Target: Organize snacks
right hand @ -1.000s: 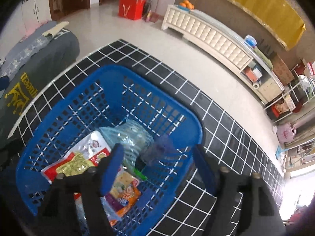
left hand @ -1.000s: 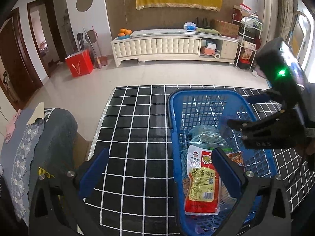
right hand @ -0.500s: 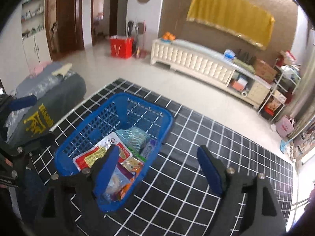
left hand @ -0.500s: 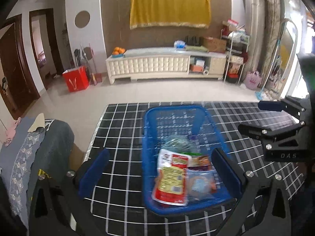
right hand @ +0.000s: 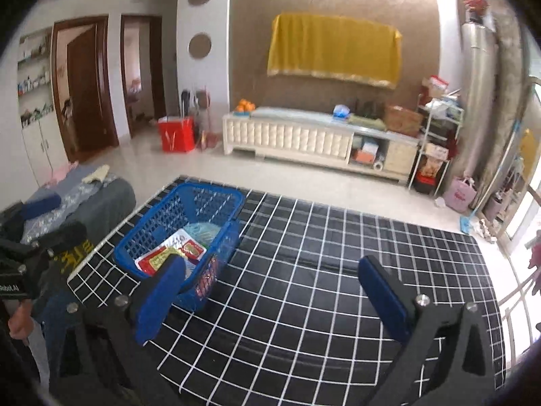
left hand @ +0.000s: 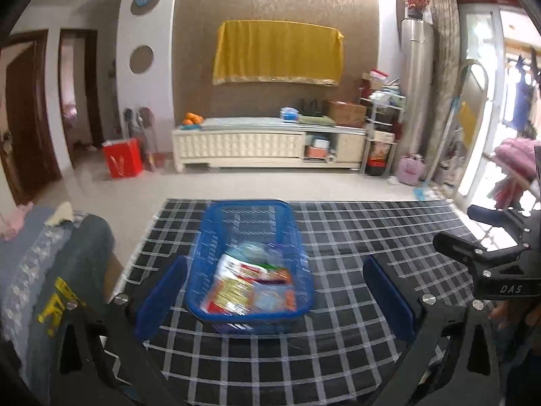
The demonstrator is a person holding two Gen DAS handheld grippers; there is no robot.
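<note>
A blue plastic basket (left hand: 209,237) (right hand: 148,233) stands on the black cloth with a white grid (left hand: 338,237) (right hand: 321,253). Several snack packets (left hand: 243,287) (right hand: 175,253) lie in it, among them a red and white one and a pale blue bag. My left gripper (left hand: 274,294) is open, held back from the basket's near end, its blue pads empty. My right gripper (right hand: 270,297) is open too, to the right of the basket above bare cloth. The right gripper's body shows at the right edge of the left wrist view.
A dark cloth-covered seat (left hand: 50,270) (right hand: 84,203) stands to the left of the table. Across the tiled floor are a white cabinet (left hand: 257,145) with oranges, a red bag (left hand: 121,160), a shelf rack (right hand: 436,135) and doorways on the left.
Both grippers have pulled up and back from the basket, which now looks smaller and farther off. The right gripper has left the inside of the basket and moved to its right.
</note>
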